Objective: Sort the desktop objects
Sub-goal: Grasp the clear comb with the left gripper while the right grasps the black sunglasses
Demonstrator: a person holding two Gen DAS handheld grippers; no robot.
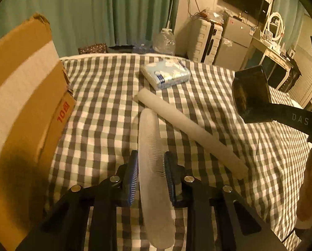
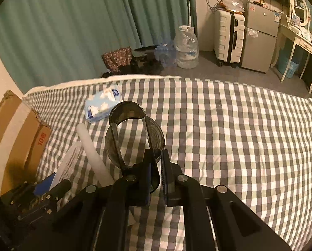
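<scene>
White comb [image 1: 153, 167] pinched in left tongs [image 1: 151, 156]; right tongs [image 2: 157, 156] clamped on, seemingly, a dark cup's [image 2: 135, 138] wall.

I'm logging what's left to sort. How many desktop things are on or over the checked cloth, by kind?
Comb, held in the left claw: 1
Dark cup with handle, held in the right claw: 1
White foam tube: 1
Tissue pack: 1
Cardboard box: 1
Total: 5
</scene>
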